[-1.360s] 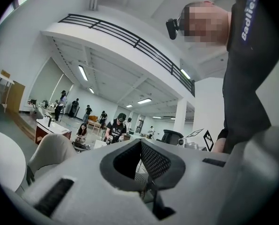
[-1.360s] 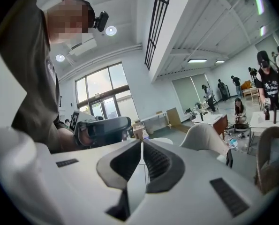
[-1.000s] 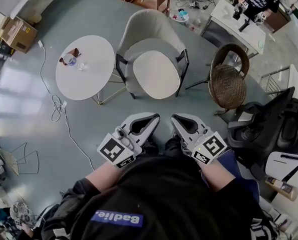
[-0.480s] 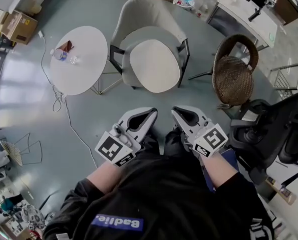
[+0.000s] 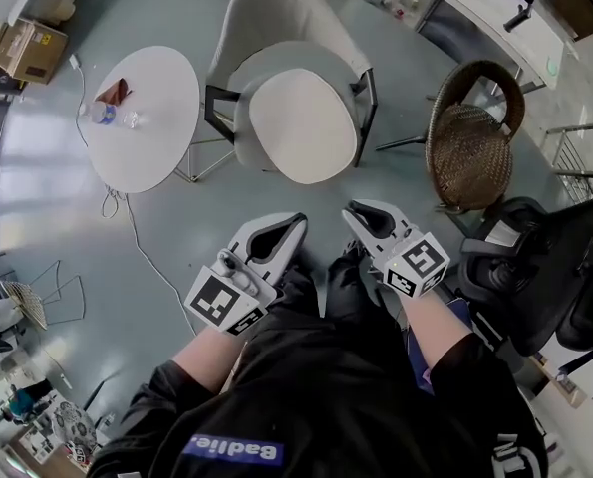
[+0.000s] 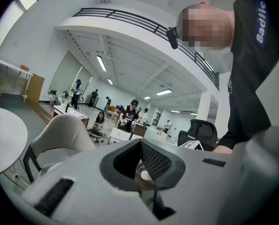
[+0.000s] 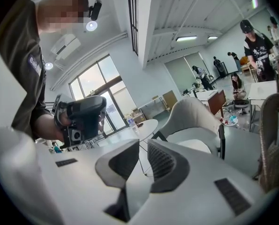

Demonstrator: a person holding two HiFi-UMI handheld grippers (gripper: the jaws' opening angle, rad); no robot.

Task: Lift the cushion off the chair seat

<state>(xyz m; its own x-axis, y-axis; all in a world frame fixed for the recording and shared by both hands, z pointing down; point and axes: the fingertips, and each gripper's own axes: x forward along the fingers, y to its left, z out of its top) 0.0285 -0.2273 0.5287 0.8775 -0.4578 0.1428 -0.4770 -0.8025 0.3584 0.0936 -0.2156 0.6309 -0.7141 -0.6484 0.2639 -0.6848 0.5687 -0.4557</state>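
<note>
Your left hand-held gripper (image 5: 294, 220) and right hand-held gripper (image 5: 352, 211) are both closed on nothing. The cushion (image 5: 303, 125) lies on the chair (image 5: 276, 13) seat, well apart from them. A bottle (image 5: 101, 114) sits on the table (image 5: 147, 137).

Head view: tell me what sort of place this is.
Probably an open-plan office or lab with a lounge corner: a cushioned armchair beside a round white table, a wicker chair, a black office chair, and desks with people across the hall.
</note>
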